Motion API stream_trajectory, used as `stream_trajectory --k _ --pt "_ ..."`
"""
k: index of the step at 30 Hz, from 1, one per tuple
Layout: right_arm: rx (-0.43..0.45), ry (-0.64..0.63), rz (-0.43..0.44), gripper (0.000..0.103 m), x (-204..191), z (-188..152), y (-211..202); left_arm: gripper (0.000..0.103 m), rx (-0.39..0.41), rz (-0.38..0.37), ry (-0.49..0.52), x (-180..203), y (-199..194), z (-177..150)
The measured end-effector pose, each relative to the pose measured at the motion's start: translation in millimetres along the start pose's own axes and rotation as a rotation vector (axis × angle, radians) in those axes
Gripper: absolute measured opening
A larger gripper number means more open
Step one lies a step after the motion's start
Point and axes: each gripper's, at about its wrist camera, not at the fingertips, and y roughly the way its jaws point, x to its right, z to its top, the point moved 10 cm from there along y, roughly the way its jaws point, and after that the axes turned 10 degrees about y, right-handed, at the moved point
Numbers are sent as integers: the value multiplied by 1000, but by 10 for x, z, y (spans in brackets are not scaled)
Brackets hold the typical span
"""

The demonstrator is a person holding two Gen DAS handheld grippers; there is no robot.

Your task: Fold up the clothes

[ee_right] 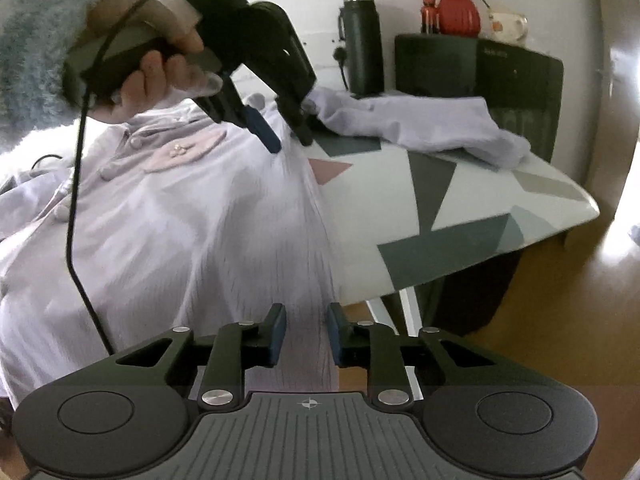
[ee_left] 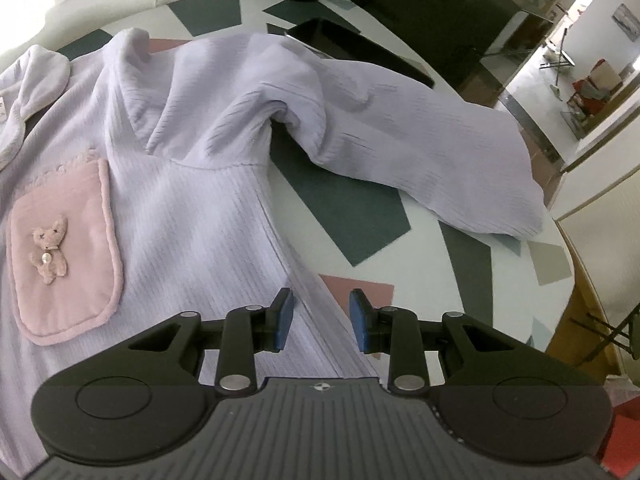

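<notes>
A pale lilac ribbed garment (ee_left: 192, 200) lies spread on a counter (ee_left: 460, 248) patterned with grey, green and pink shapes. It has a pink pocket (ee_left: 68, 248) with a small bear on it. One sleeve (ee_left: 420, 136) stretches out sideways toward the counter's far corner, its end close to the edge, with part of the sleeve resting on a dark tablet (ee_left: 352, 48). In the right wrist view, the garment's lower part hangs off the counter's near edge.

The left gripper (ee_left: 321, 320) sits low over the garment's side seam, jaws apart, one blue pad over cloth and the other over bare counter. The right gripper (ee_right: 307, 330) is lower down the same side edge, jaws also apart with cloth between them; the view is blurred, so contact is unclear. A hand (ee_right: 160, 56) in a fluffy sleeve holds the left tool.

The garment lies open, not folded. Risks, as a judgement: jaws closing on only the top layer could let the cloth slip mid-fold; the overhanging weight could drag the garment off the counter; pulling the sleeve could shift the tablet or brush the dark flask (ee_right: 362, 44) standing near it.
</notes>
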Motion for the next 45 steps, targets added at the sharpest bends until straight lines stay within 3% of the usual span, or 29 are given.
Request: stream_trajectory --k 5,6,7,9,10,12,17,20,22,25,32,35,37,45 --pt "-26 13 -11 20 19 -11 75 29 -5 7 -17 -7 64 -19" --pt "-29 11 -11 20 18 -15 85 24 -2 8 -15 0 70 -30" --pt "-32 9 -11 19 17 -20 94 10 4 12 -11 1 64 -41" --pt "-42 8 -8 15 13 -29 115 3 21 14 -10 5 29 -54" --pt "-48 10 -4 7 12 -36 122 0 32 4 -15 12 1 -52" --pt "-53 24 9 3 26 -35 112 0 54 -14 -12 47 -64 -39" --pt "-40 89 57 1 128 24 -15 0 106 -35 117 283 -223 114" --pt "-31 113 68 1 184 71 -83 2 60 -52 92 287 -129 151" --pt "-30 110 66 1 201 81 -86 6 17 0 80 202 -82 127" --pt "-35 113 62 1 201 58 -57 23 -3 83 99 102 -46 91" --pt "-46 130 63 1 216 42 2 29 -39 97 56 15 112 41" --pt "-50 128 66 1 218 36 20 25 -21 100 52 -7 145 38" --pt "-53 132 69 1 217 33 30 2 12 90 59 -3 124 49" --pt "-22 174 137 1 272 134 -140 2 118 34 64 5 -233 136"
